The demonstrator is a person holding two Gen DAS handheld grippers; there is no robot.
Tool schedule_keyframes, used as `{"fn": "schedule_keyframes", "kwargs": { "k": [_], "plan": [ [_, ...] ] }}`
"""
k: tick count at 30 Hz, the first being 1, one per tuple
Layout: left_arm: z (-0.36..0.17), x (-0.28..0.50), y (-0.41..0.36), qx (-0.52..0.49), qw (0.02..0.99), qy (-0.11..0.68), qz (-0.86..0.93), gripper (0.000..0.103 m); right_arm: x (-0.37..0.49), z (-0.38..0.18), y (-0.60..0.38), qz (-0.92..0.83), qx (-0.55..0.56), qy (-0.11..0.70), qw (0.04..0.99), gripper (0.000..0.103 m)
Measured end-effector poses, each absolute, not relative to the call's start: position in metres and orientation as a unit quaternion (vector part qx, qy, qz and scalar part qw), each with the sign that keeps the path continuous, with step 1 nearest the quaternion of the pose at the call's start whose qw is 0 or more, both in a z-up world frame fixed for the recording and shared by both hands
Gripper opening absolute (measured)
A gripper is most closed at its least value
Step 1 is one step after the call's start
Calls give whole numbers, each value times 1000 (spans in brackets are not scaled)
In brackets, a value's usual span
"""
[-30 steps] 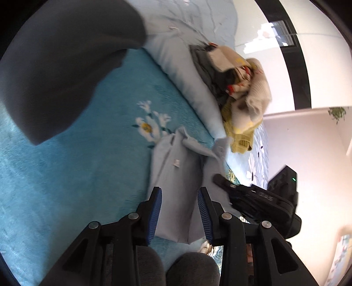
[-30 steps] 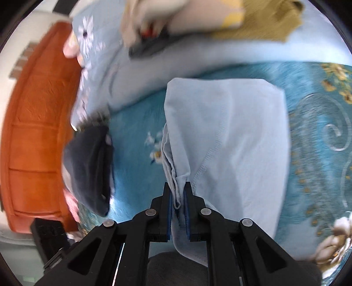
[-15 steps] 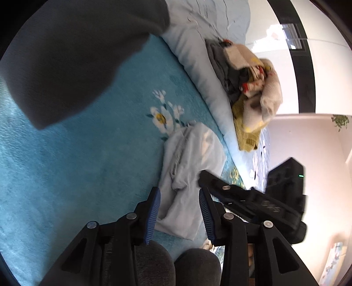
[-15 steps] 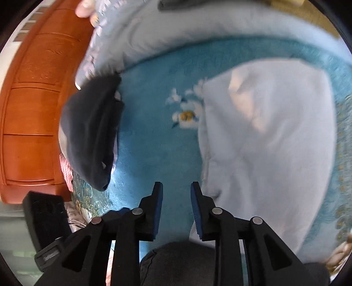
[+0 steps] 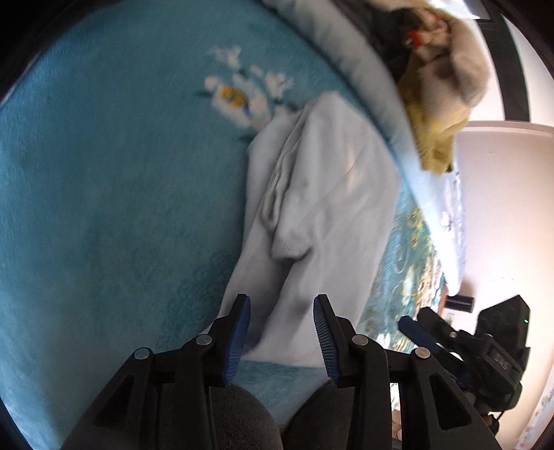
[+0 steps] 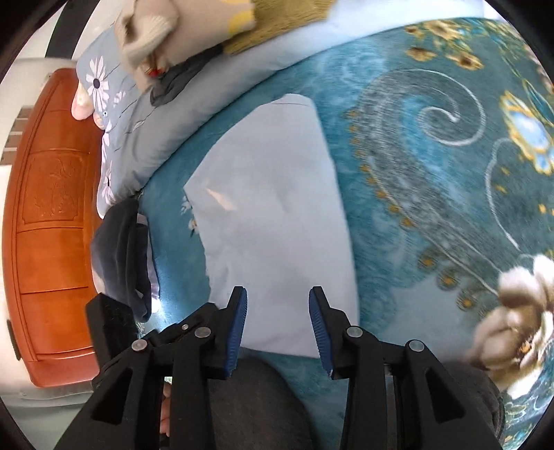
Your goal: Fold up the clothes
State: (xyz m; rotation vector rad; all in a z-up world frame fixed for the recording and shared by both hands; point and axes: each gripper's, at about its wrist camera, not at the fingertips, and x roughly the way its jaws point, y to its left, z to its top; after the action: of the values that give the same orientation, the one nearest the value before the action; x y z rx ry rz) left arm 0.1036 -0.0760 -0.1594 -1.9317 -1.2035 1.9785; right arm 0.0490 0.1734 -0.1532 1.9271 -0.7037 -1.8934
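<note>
Right claw just opened off pale garment, left claw part-open, empty, both angled down

A bed carries everything, covered by a teal floral blanket. A pale blue garment lies folded flat on the blanket. A dark garment lies near the wooden headboard. A grey-blue quilt runs along the far edge, with a heap of clothes on it.

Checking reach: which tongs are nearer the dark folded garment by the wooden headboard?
Left. The left tongs lie just below the dark garment; the right tongs hang over the pale blue shirt.
</note>
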Motion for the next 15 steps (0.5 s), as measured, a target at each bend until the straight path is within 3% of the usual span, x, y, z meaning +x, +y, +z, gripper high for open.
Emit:
{"fn": "schedule_keyframes", "kwargs": {
  "k": [1,5,7,9,15],
  "plan": [
    [-162,106,-74,-646,59,-395,650,40,51,-154,176,-667,680,-249,174,38],
    [-173,118,-74,-675,26,-380,633,16,54,-166,174,-659,689,-244,174,40],
    [-178,123,-78,-681,16,-390,620,15,59,-174,173,-655,700,-225,173,44],
    [-178,125,-78,-685,16,-385,619,15,63,-182,172,-651,711,-205,169,54],
    [-175,133,-85,-665,37,-416,620,15,70,-209,176,-633,732,-201,151,54]
  ]
}}
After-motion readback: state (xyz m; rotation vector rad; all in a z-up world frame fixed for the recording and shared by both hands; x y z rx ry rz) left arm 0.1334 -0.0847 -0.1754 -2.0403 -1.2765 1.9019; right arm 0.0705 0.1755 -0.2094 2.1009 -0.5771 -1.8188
